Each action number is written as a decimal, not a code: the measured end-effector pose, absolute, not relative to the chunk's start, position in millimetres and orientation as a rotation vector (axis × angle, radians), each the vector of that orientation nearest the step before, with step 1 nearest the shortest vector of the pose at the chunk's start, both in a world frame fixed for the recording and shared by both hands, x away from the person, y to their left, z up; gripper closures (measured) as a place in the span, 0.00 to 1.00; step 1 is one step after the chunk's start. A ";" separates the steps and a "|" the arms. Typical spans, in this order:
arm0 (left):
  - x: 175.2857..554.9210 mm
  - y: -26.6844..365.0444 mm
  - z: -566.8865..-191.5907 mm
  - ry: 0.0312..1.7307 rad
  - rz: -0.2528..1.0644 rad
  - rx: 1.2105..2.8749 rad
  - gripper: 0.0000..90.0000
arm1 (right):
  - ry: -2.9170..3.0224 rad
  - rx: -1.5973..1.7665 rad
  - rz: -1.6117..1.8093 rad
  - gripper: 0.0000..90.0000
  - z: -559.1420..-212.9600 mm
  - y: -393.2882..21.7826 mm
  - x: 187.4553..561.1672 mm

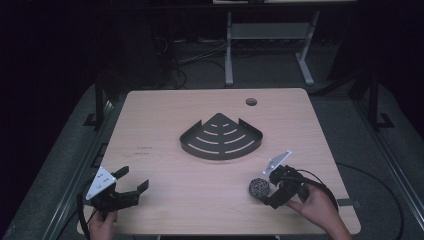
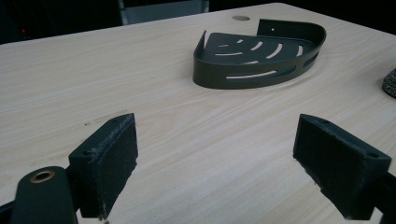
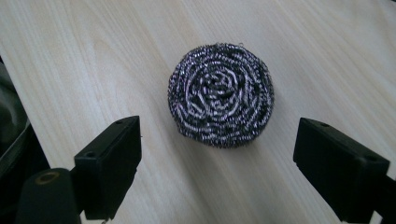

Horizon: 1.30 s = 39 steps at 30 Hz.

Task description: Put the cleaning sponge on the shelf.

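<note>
Gleaming pale wood table [image 1: 200, 190] — dark room

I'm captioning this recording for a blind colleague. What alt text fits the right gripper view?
A round steel wool scourer lies on a pale wooden table, just ahead of the open right claw, whose two black jaws stand wide apart on either side of it without touching it.

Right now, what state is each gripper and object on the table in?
Left gripper: open, holding nothing, above bare table.
Right gripper: open, jaws apart on either side of the scourer, not gripping it.
Steel wool scourer: lying flat on the table, free.
Corner shelf basket: upright on the table, empty.
</note>
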<state>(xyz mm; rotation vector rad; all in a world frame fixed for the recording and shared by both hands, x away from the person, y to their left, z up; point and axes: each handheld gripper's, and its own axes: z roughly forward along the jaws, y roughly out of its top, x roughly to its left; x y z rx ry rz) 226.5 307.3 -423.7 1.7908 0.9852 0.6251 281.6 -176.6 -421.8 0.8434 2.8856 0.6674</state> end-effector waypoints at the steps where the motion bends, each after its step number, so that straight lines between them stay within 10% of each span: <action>1: 226.4 307.3 -423.7 0.985 0.628 1.792 0.15 | 2.889 0.839 0.661 0.16 -422.2 -174.6 282.8; 39: 225.6 308.5 -421.8 0.984 0.632 1.783 0.15 | 2.969 0.781 0.493 0.34 -438.1 -147.2 301.9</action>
